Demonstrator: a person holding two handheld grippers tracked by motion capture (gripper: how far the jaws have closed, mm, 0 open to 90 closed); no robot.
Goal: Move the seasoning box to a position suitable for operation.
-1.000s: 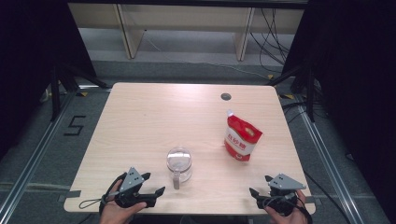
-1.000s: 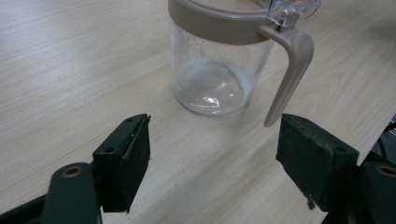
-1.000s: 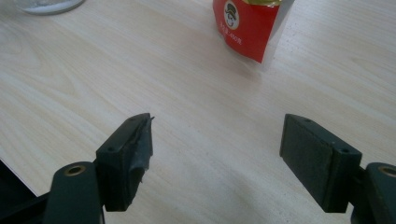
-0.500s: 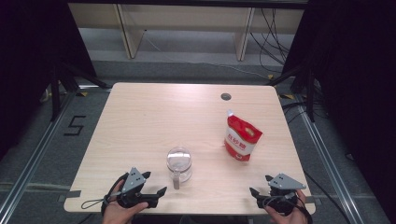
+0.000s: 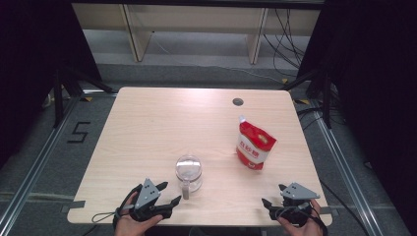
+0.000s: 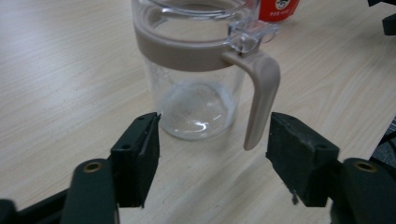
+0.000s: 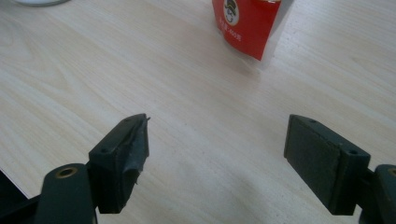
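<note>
- The jar (image 5: pixel 189 172) stands near the surface's (image 5: pixel 162 123) front edge, its handle (image 6: pixel 259 95) toward the left gripper (image 6: pixel 212 154).
- That gripper's jaws have just been narrowing, gripping nothing yet; center them on the handle first.
- The right gripper (image 7: pixel 233 158) is released; the pouch (image 5: pixel 254 146) stands well apart.

One clear glass jug (image 5: pixel 189 172) with a beige handle, one red pouch (image 5: pixel 254 146), and two hand-held grippers, left (image 5: pixel 166 195) and right (image 5: pixel 273 195), over one table (image 5: pixel 162 123).
</note>
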